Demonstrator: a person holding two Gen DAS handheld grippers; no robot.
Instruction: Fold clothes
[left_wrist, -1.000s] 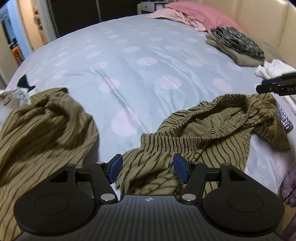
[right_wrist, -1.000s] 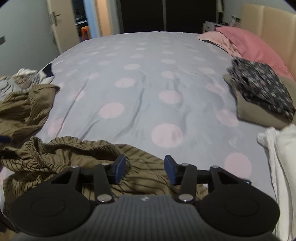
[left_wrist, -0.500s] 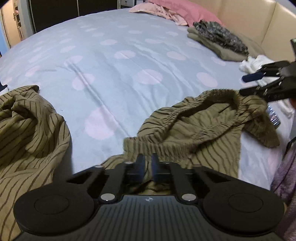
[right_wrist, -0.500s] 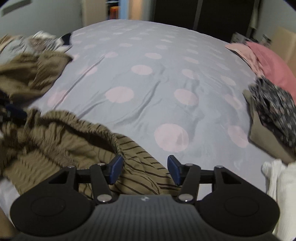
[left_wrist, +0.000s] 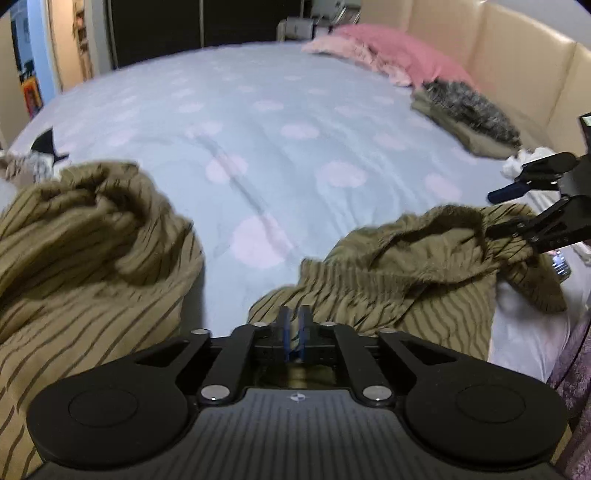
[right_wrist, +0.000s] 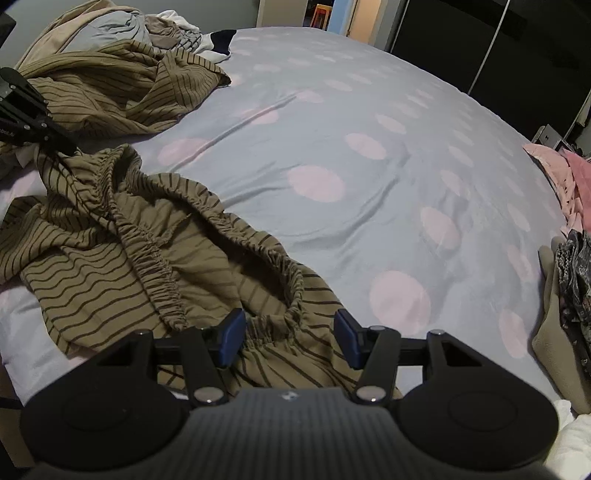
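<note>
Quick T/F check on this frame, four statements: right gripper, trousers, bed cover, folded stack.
1. The right gripper is open, its jaws either side of the striped trousers' waistband. True.
2. The bed cover is plain white. False: pale blue with pink dots.
3. A second striped garment lies crumpled, apart from the trousers. True.
4. A red towel tops the folded stack. False: a dark patterned garment does.

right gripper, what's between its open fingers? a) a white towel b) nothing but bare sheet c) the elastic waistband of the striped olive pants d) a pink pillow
c: the right gripper stands open with the gathered waistband of the striped olive pants lying between its blue pads, not yet pinched.
</note>
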